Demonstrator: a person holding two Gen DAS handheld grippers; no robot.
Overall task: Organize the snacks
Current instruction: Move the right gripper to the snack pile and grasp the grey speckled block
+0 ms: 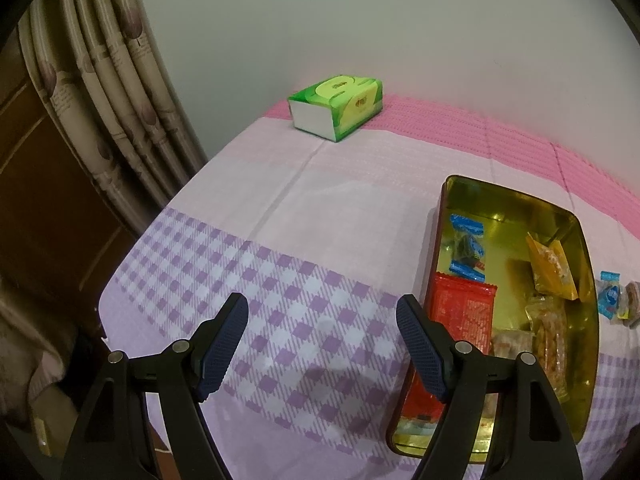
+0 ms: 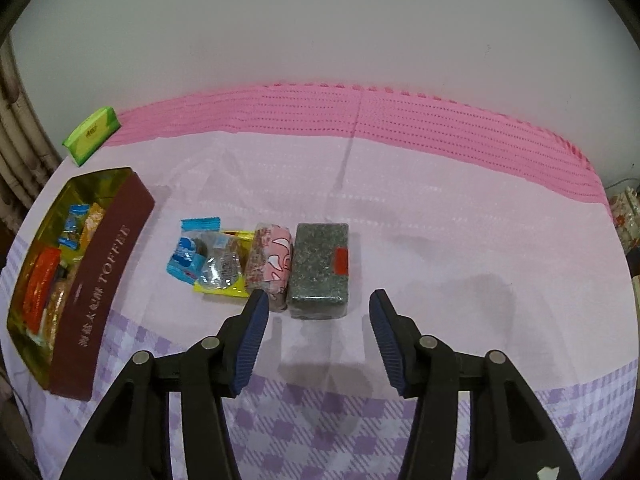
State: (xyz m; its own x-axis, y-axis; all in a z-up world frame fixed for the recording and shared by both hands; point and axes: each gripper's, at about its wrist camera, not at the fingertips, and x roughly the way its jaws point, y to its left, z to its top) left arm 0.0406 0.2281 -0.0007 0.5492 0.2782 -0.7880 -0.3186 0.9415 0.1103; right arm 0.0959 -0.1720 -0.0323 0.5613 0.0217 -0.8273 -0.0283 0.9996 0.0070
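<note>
4 loose snacks: still outside the toffee tin [image 2: 102, 276], lined up in a row on the worktop [image 2: 460, 216] just off its long maroon side.
Row order from the tin: blue-wrapped candy [image 2: 188, 254], clear packet on yellow [image 2: 224, 268], pink patterned bar [image 2: 270, 266], then the dark speckled block [image 2: 320, 270] farthest from the tin, touching the pink bar.
Tin contents: I can see a red packet [image 1: 464, 308], a blue candy [image 1: 466, 248], an orange-yellow pouch [image 1: 554, 268] and some clear-wrapped pieces already inside; the lid is off.
Step in hand: I judge I am lining up a pick on the block, the row's outermost piece.
Right gripper [image 2: 318, 314]: half open, nothing held, hovering just short of the block's near end; 1 pad sits in front of the pink bar.
Left gripper [image 1: 322, 334]: wide, empty, idle over the checked cloth on the tin's other side.
Next move: ease forward and down so both pads straddle only the block, close, then carry it across the row into the tin.
Risk: I expect the pad nearer the tin could snag the pink bar.
Bystander: a green tissue pack [image 1: 338, 106] well beyond the tin, by the wall.
</note>
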